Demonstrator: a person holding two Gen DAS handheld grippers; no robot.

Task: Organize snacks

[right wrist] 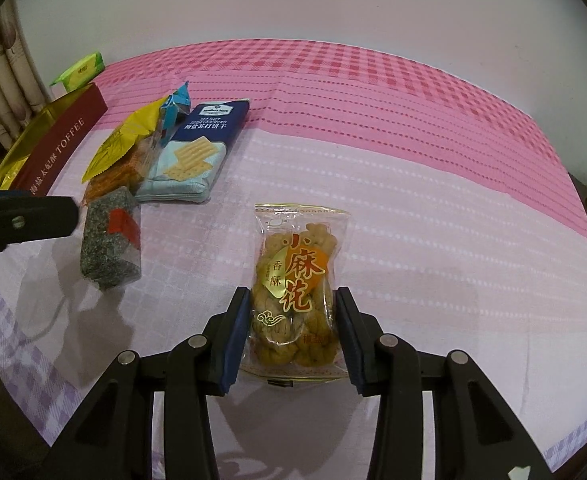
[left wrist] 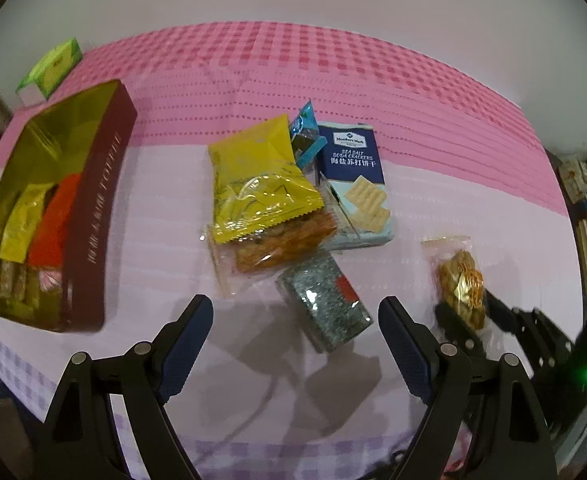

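The right tool (right wrist: pixel 293 332) straddles the twisted-dough snack packet (right wrist: pixel 299 280), which lies flat on the bench (right wrist: pixel 433 220) with its long axis running straight ahead along the tool's fingers. The near half of the packet sits between the two pads, one at each long edge; the pads look just beside or barely touching the wrapper, and the bag does not appear squeezed, so the tool reads as spread around it rather than pinching it. From the left wrist view the same packet (left wrist: pixel 461 280) shows far off to that tool's right, so the right hand is plainly the nearer one. The left tool (left wrist: pixel 295 312) is spread wide and holds nothing; the speckled grey packet (left wrist: pixel 325 300) lies just ahead of it, between its fingertips and angled across them. The toffee box (left wrist: pixel 93 208), already holding a few wrapped pieces, stands well to the left of both tools, beyond the pile of cracker pack (left wrist: pixel 355 184) and yellow bag (left wrist: pixel 257 176). Judging by this layout, the coming move is a squeeze across the packet's short width, then a carry leftward over the pile.
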